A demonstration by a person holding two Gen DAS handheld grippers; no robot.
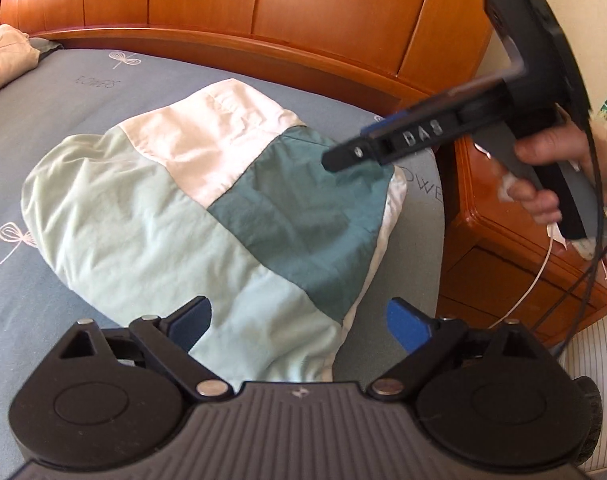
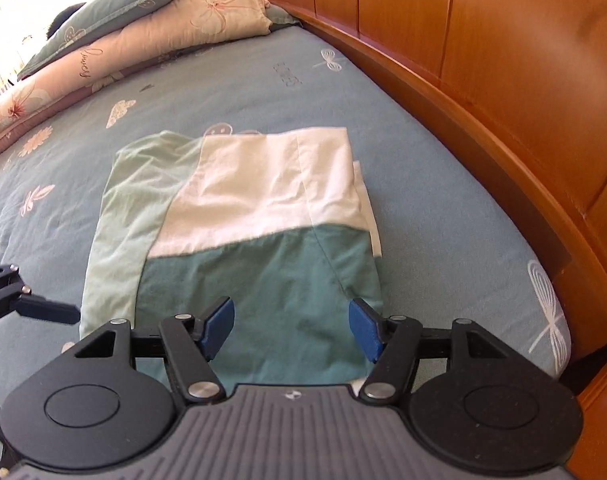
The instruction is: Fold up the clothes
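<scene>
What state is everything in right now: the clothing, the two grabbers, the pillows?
Garment: folded, lying flat on the bed sheet.
Left gripper: open, holding nothing.
Right gripper: open, holding nothing.
Pillows: stacked at the far end of the bed.

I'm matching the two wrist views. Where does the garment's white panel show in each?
Left wrist view: the white panel sits upper centre, at the garment's far end, left of the right gripper.
Right wrist view: the white panel sits at centre, beyond the dark green panel between the open right gripper's fingers.
Shared landmark: the wooden headboard beyond the garment.
</scene>
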